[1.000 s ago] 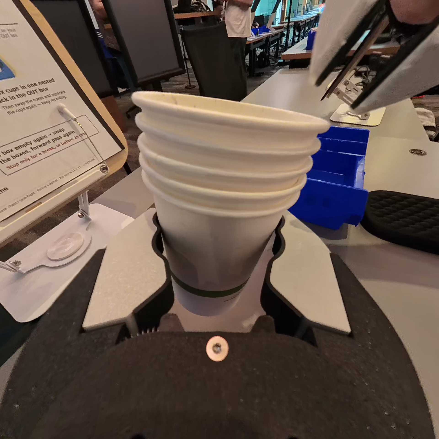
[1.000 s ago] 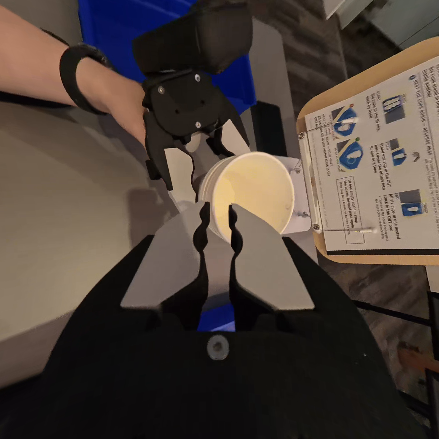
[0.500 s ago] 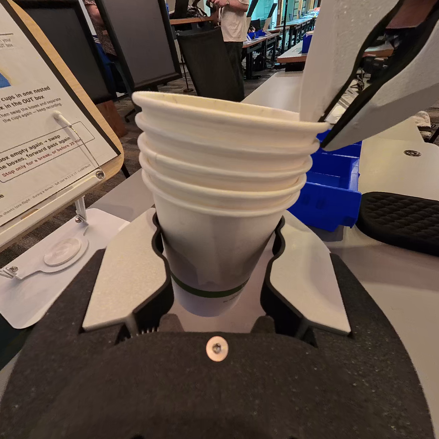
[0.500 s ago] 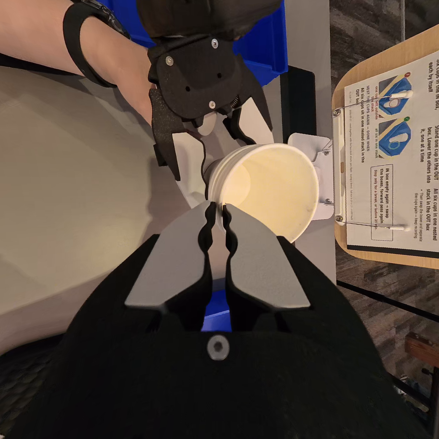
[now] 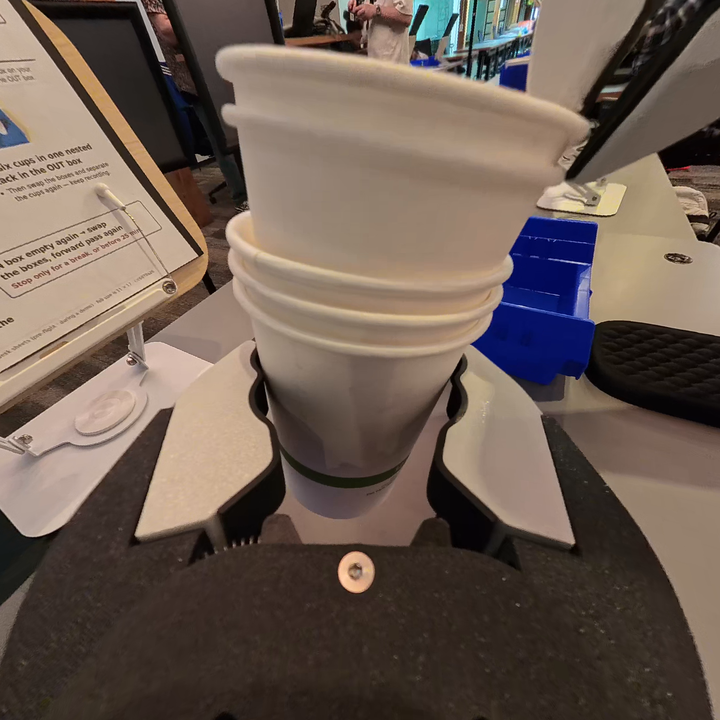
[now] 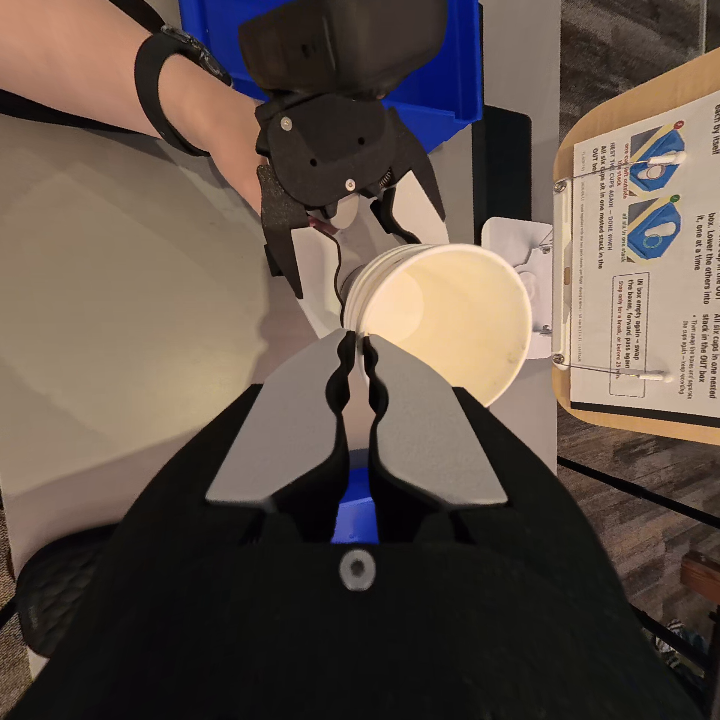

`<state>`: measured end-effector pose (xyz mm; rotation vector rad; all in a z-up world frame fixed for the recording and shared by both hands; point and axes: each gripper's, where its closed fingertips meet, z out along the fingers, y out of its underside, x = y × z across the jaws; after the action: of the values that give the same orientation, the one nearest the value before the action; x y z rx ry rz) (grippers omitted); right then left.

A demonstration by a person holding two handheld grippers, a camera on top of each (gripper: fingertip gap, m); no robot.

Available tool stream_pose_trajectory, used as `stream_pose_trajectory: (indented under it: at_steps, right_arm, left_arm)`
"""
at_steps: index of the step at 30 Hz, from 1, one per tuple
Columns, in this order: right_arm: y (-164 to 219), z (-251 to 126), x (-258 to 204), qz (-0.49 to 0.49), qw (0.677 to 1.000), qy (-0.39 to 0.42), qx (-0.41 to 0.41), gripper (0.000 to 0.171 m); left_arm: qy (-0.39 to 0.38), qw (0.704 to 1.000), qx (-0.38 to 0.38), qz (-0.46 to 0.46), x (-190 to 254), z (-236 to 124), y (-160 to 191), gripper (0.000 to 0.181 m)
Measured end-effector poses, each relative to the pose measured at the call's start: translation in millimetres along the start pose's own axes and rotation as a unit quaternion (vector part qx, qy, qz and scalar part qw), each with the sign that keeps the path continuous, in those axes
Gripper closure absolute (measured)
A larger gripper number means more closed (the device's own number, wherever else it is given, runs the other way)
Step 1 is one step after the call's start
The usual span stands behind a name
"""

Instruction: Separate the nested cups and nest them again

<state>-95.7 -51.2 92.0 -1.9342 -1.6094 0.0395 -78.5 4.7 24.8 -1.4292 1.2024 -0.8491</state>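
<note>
Left tongs [image 5: 356,393] clench the lower stack of cups [image 5: 356,374] above the worktop [image 5: 643,448]. Right tongs [image 6: 359,339] pinch the upper cups' [image 5: 385,171] rim at 3 o'clock, partly raised out.

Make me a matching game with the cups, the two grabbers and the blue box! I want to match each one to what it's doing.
Things:
1. left gripper
2. right gripper
3. top cups
4. blue bin

States:
A. lifted partway out of the stack
B. pinching a cup rim
C. sitting on the table behind the stack
D. clamped around the lowest cup

Pairs: 1-D, 2-B, 3-A, 4-C
</note>
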Motion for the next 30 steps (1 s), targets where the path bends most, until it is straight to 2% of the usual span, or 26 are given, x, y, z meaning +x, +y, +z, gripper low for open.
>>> stream_pose_trajectory:
  at_steps: [8, 16, 30]
  right_arm:
    - [-11, -14, 9, -0.003, 1.000, 0.005, -0.006, 0.168]
    - [-17, -24, 16, 0.005, 1.000, 0.003, -0.005, 0.167]
    - [-15, 5, 3, -0.008, 0.999, -0.037, -0.032, 0.167]
  left_arm:
    - [0.010, 0.999, 0.012, -0.037, -4, -2, -2, 0.089]
    - [0.011, 0.999, 0.011, -0.033, -3, -2, -3, 0.089]
    - [0.021, 0.999, 0.029, -0.031, 2, -6, -13, 0.089]
